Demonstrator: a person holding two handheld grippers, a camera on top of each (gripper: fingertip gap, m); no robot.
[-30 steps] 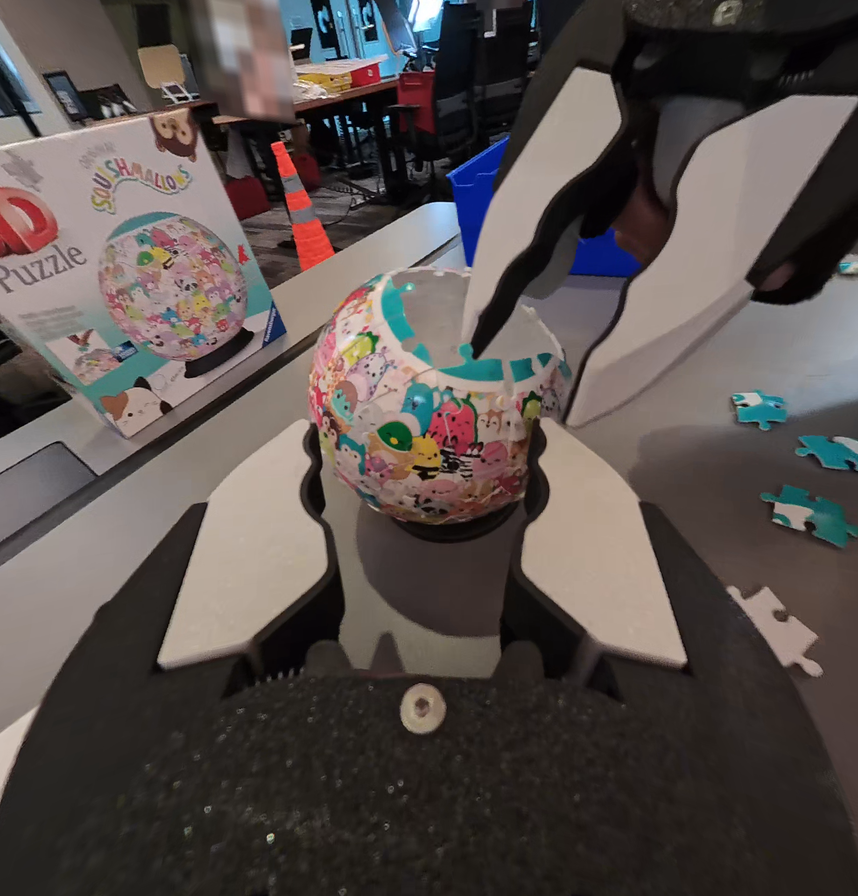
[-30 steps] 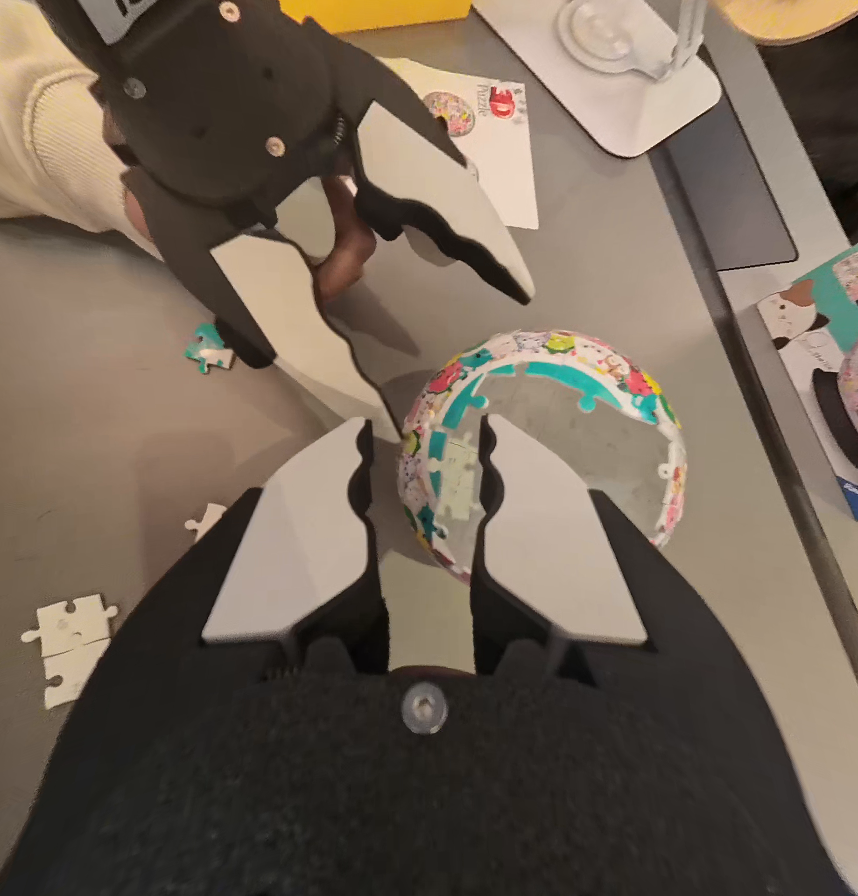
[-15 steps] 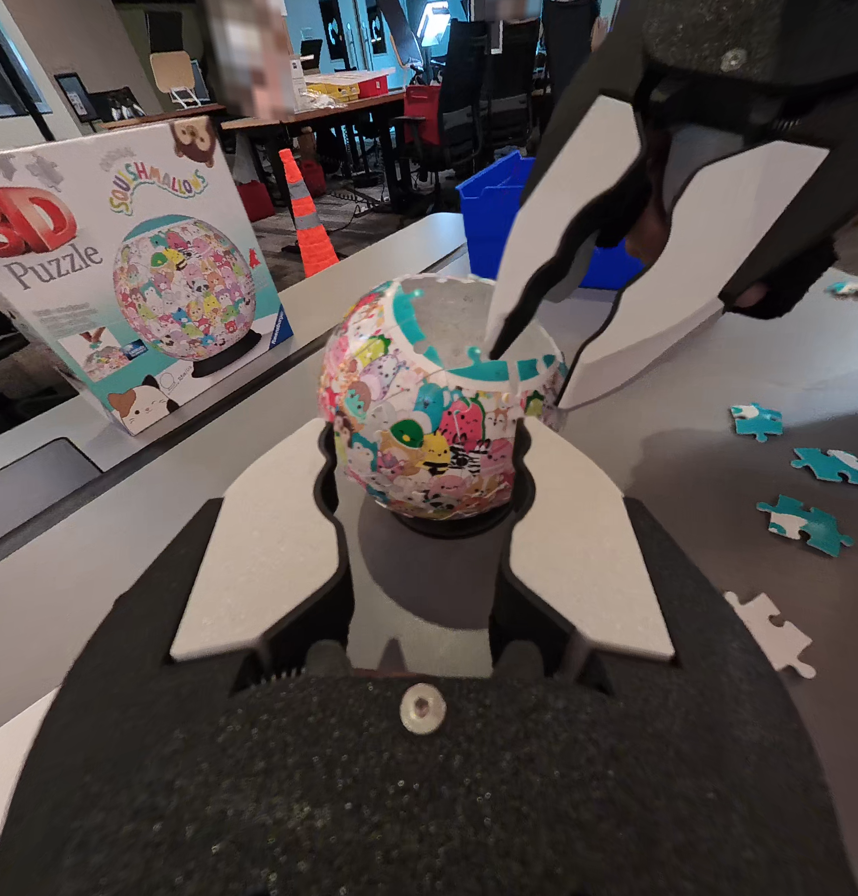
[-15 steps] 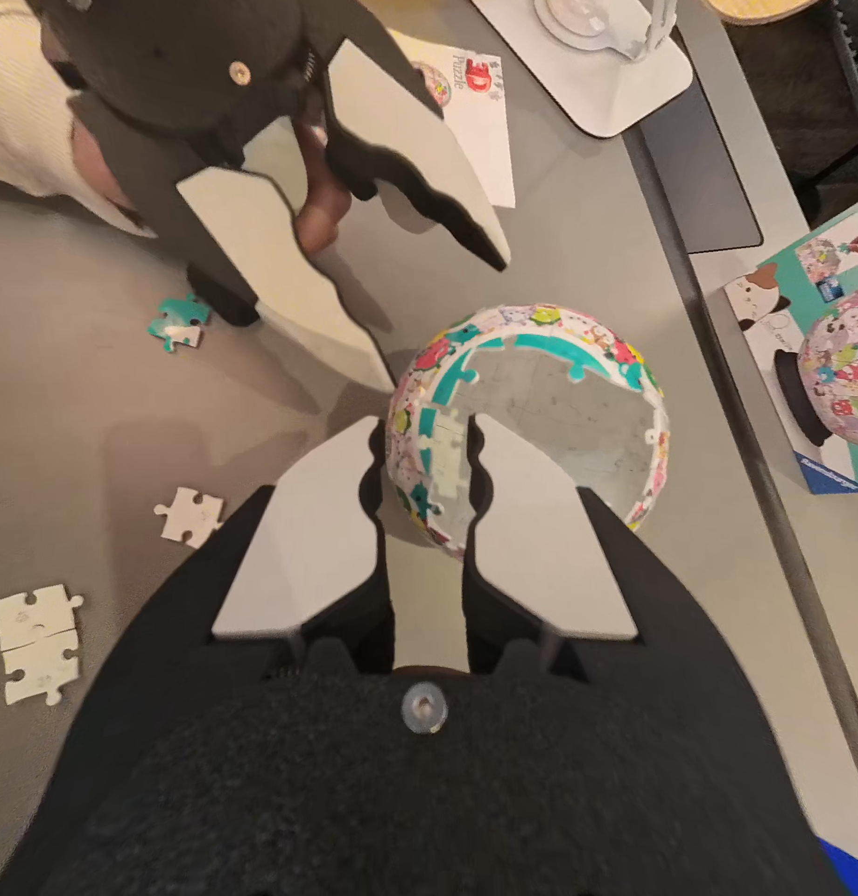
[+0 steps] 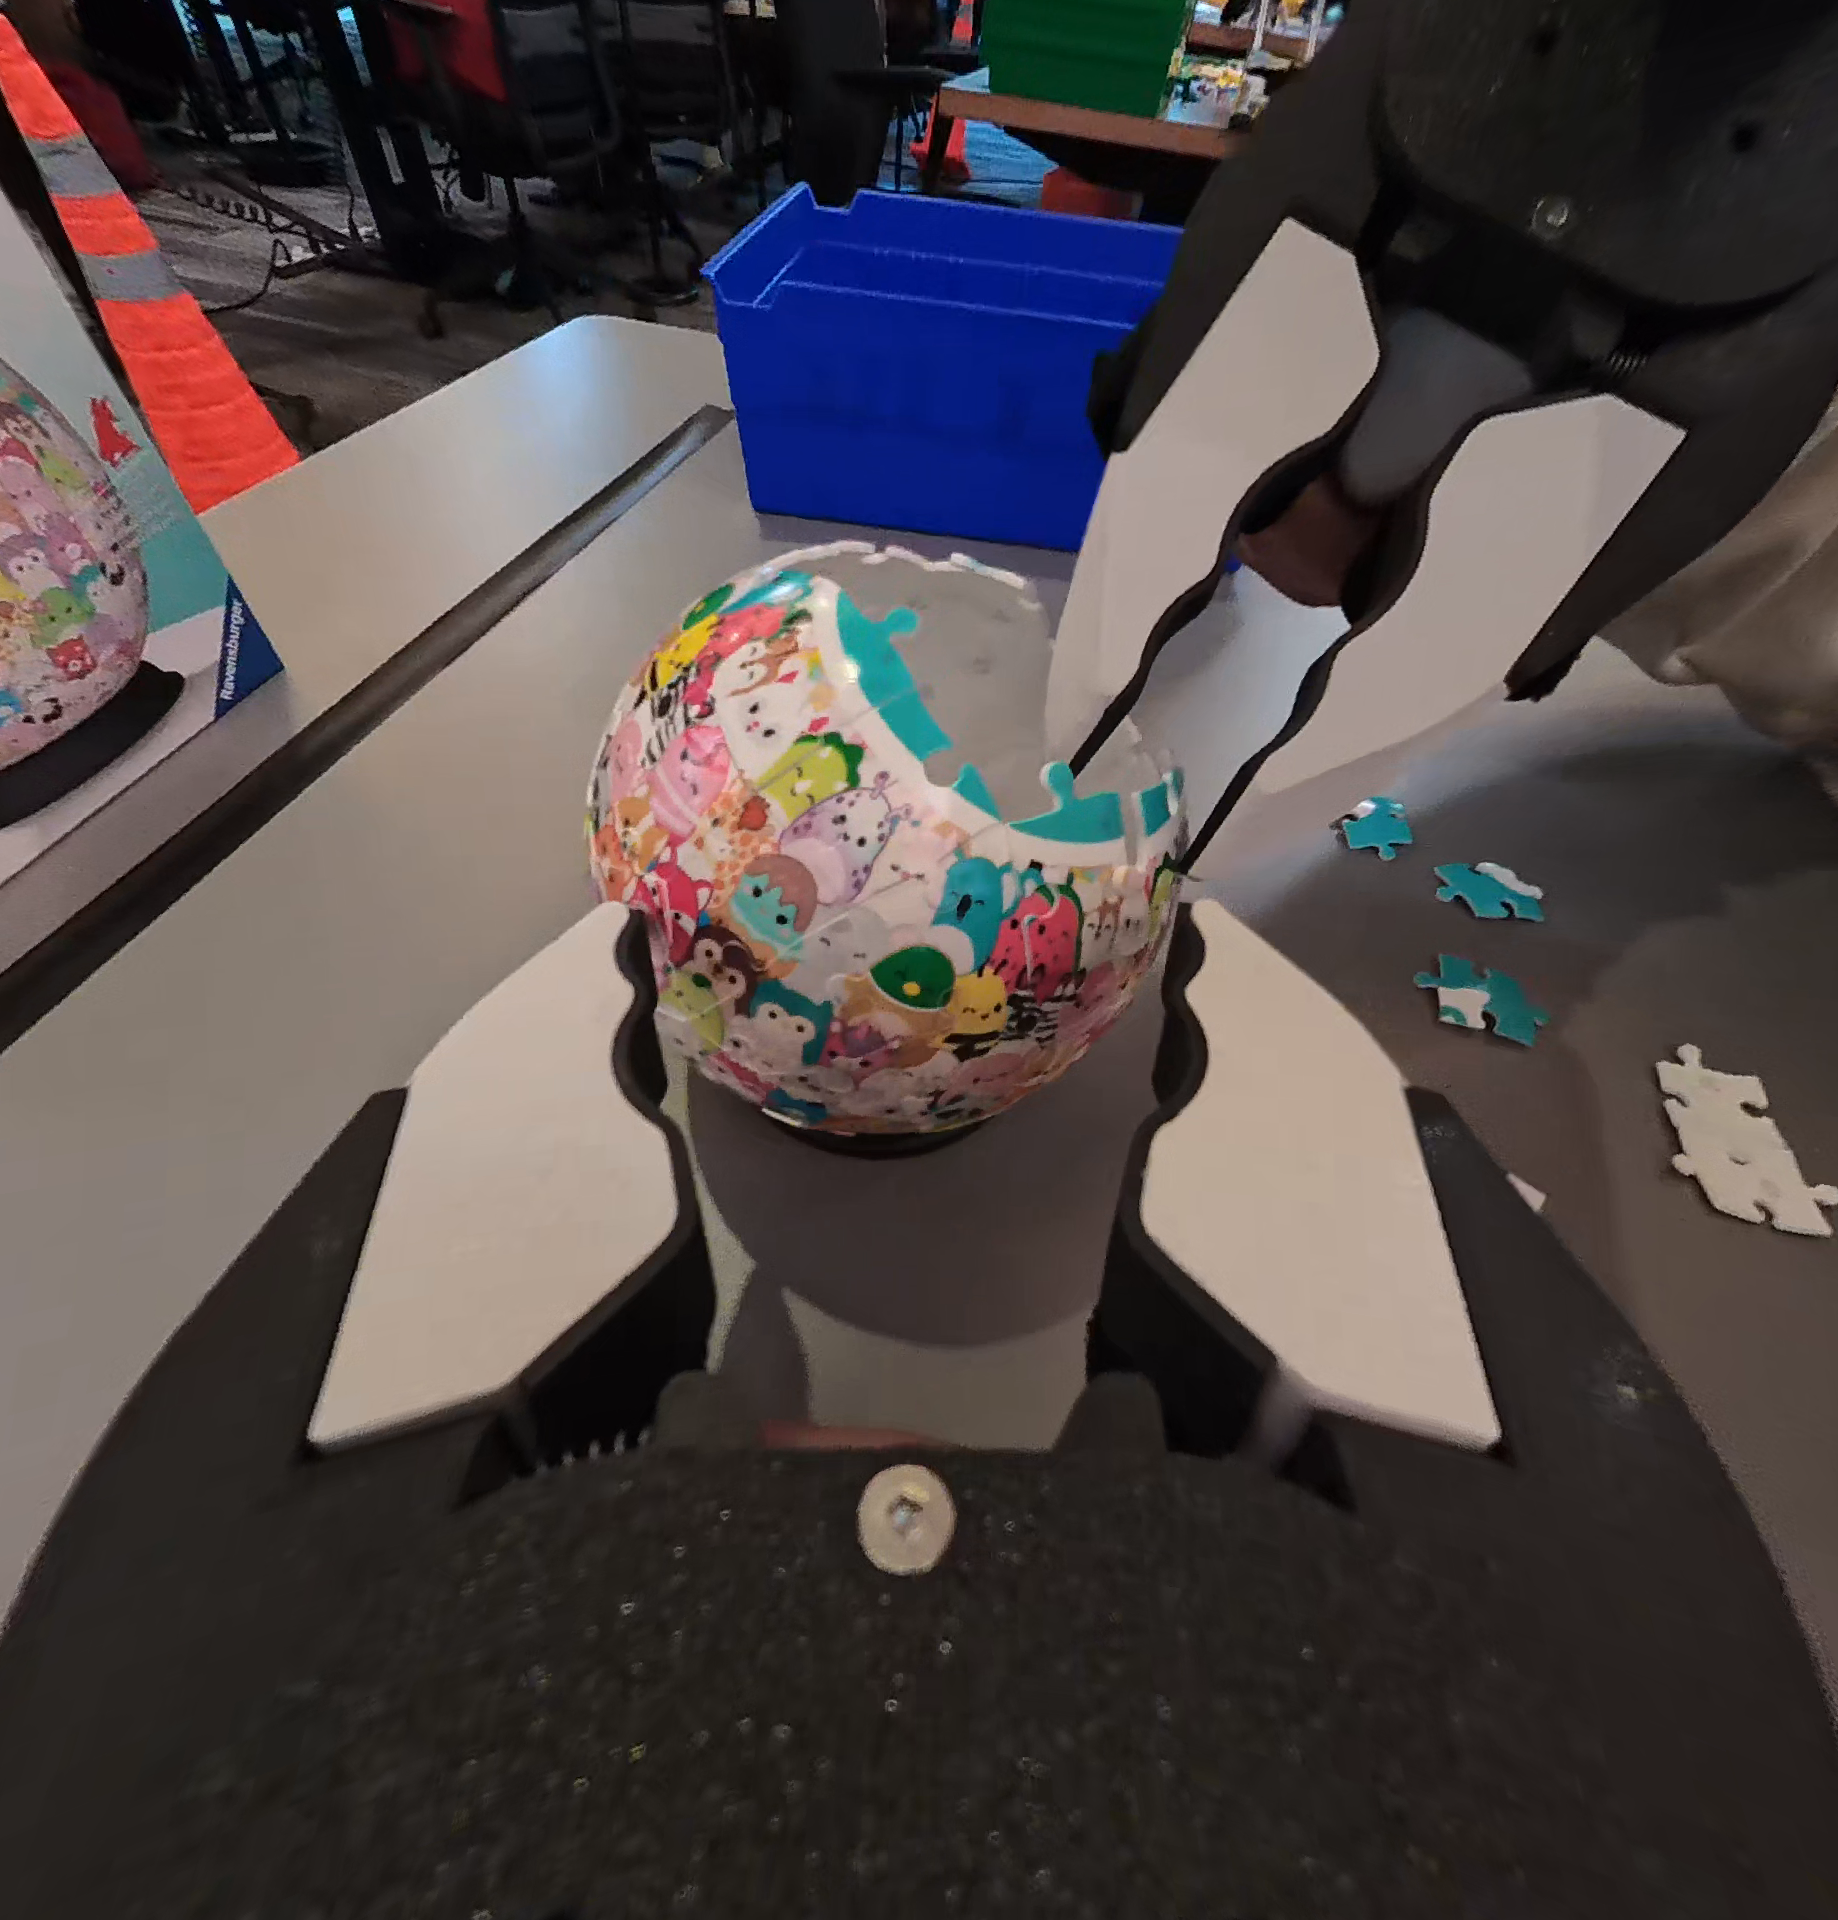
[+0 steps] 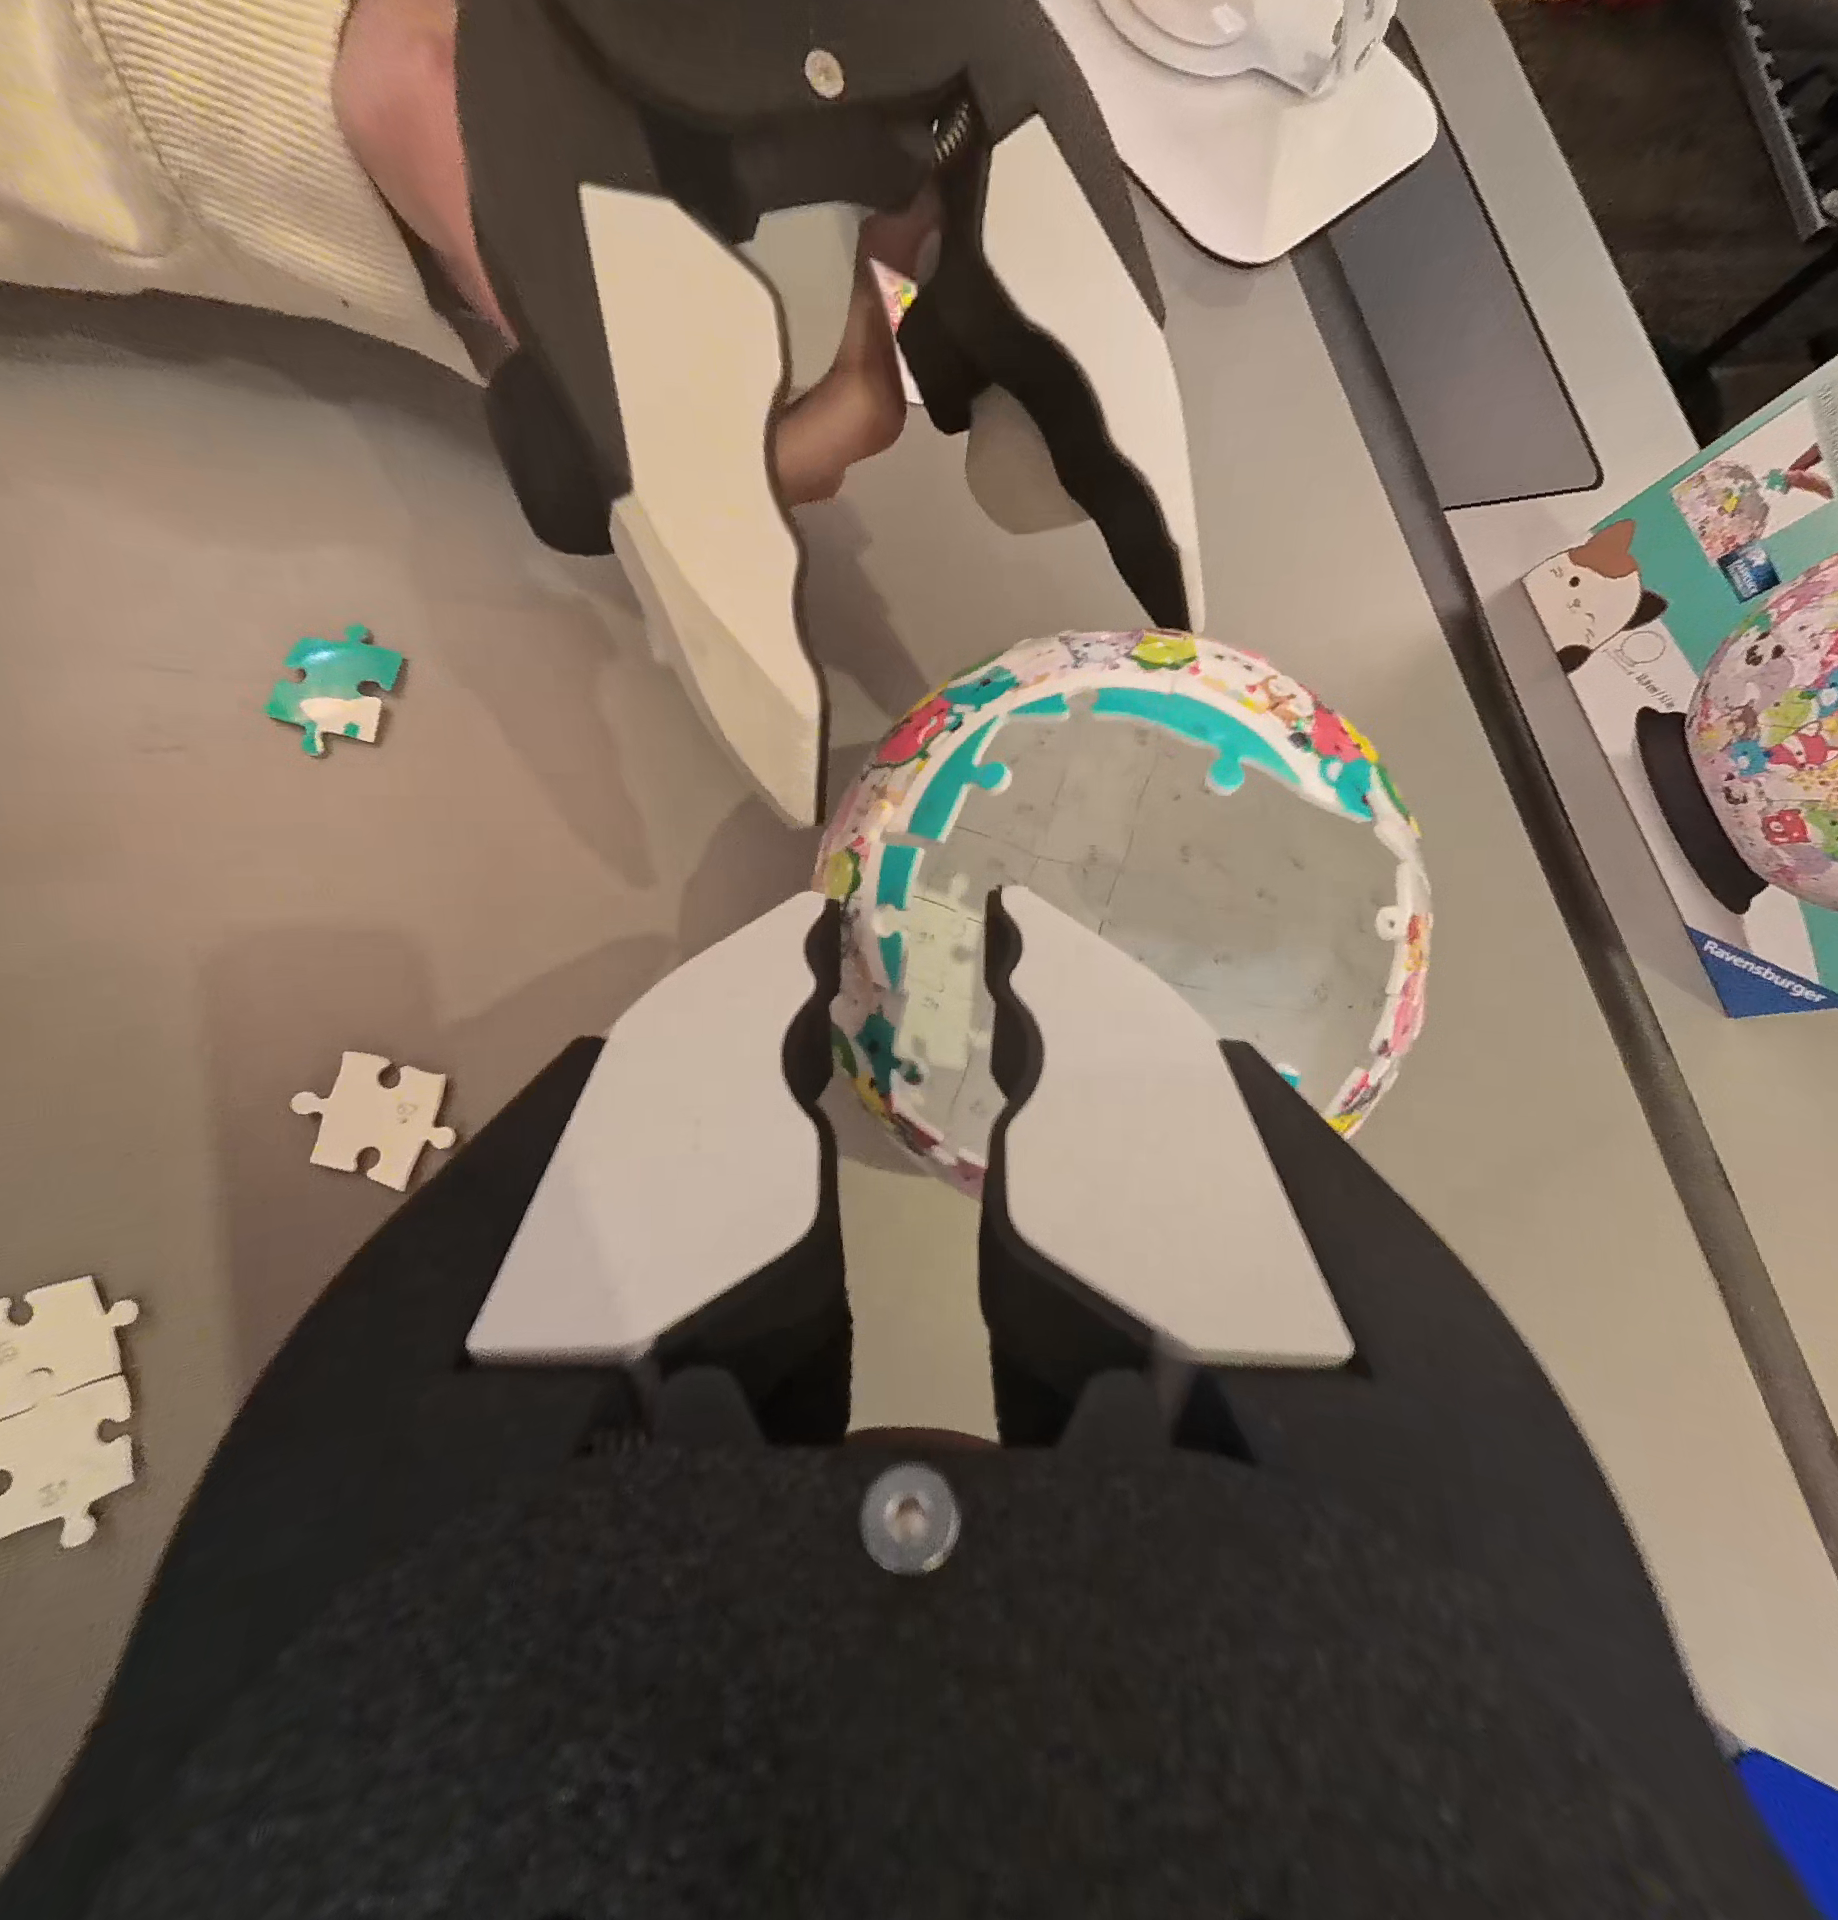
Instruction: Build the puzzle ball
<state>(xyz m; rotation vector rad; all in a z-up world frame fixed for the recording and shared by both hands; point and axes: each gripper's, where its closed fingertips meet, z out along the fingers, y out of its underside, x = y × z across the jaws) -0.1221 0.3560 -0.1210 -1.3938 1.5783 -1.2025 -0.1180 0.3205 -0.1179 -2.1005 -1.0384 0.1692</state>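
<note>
In the left wrist view, our left tongs gape wide around the puzzle ball, mid-frame on the bench. In the right wrist view, our right tongs straddle its rim, narrowly parted; whether they pinch it, we cannot tell.
</note>
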